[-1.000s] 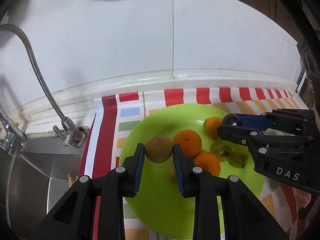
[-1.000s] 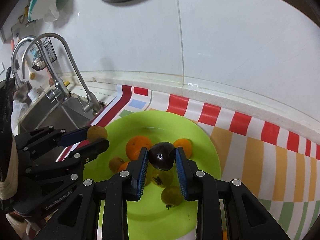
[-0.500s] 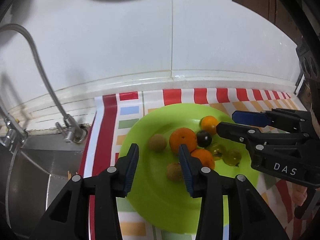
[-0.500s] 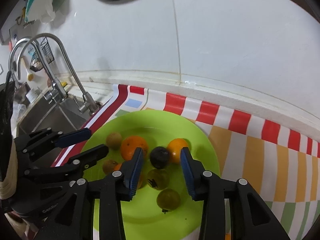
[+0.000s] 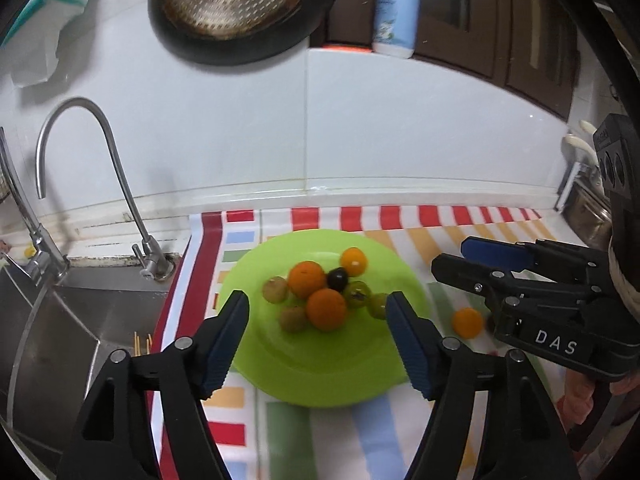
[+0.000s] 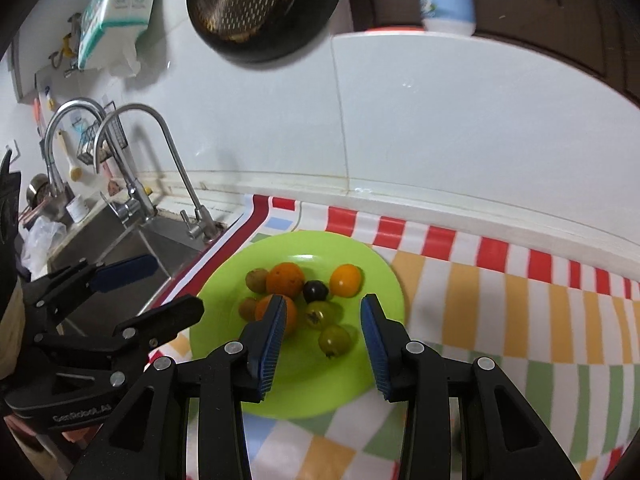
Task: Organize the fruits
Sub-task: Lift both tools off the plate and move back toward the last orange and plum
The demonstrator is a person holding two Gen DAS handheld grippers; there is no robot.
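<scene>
A green plate (image 5: 280, 364) (image 6: 352, 384) lies on the striped mat. It holds several fruits: oranges (image 5: 307, 279) (image 6: 285, 279), a dark plum (image 5: 337, 279) (image 6: 315, 290), brown kiwis (image 5: 275, 289) (image 6: 256, 279) and green-yellow fruits (image 5: 357, 293) (image 6: 335, 340). One small orange (image 5: 467, 322) lies on the mat right of the plate. My left gripper (image 5: 318, 330) is open and empty, raised above the plate's near side. My right gripper (image 6: 323, 340) is open and empty, also raised above the plate; it also shows in the left wrist view (image 5: 460, 258).
A steel sink (image 5: 60, 320) with curved taps (image 5: 116, 160) lies left of the mat. A white tiled wall (image 5: 360, 128) stands behind. A pan (image 5: 232, 4) and a lotion bottle (image 5: 396, 8) are up on the wall ledge.
Both grippers let go of their fruits, the left a kiwi and the right the plum, onto the plate. Both then opened wide and pulled back and up.
</scene>
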